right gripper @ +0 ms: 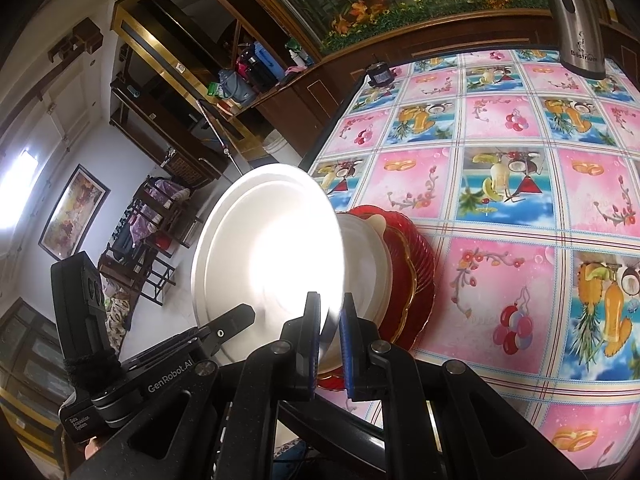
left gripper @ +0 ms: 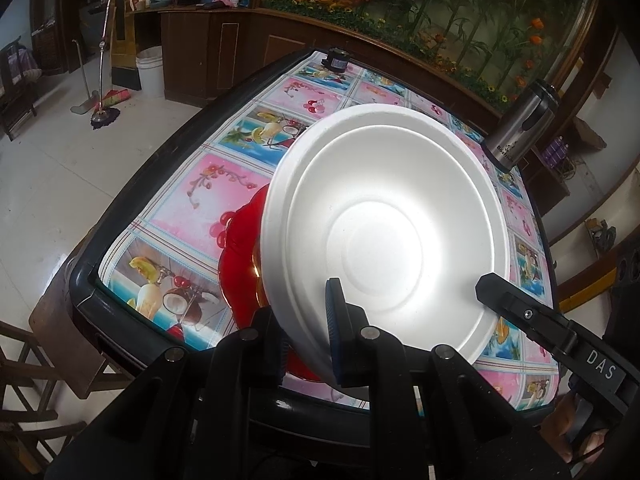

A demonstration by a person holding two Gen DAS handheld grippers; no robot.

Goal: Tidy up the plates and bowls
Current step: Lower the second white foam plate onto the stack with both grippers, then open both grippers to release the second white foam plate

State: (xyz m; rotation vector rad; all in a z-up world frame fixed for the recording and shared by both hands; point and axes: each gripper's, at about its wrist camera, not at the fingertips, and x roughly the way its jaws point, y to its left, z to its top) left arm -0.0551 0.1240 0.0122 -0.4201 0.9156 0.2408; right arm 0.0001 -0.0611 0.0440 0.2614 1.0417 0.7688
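Observation:
A white foam plate (left gripper: 384,224) hangs tilted above the near edge of the table, and both grippers grip its rim. My left gripper (left gripper: 306,336) is shut on the near rim, blue pads on either side. My right gripper (right gripper: 330,332) is shut on the same plate (right gripper: 264,252) further round. One of its fingers (left gripper: 508,304) shows at the plate's right edge in the left wrist view. Under the plate a red gold-rimmed plate (right gripper: 412,272) lies on the table with a white bowl (right gripper: 364,264) on it. In the left wrist view only the red plate's left side (left gripper: 240,248) shows.
The table carries a pink and blue fruit-pattern cloth (right gripper: 500,184) inside a dark raised rim (left gripper: 88,280). A steel flask (left gripper: 520,124) stands at the far right, a small dark object (left gripper: 336,60) at the far corner. Wooden chairs (left gripper: 24,364) stand left of the table.

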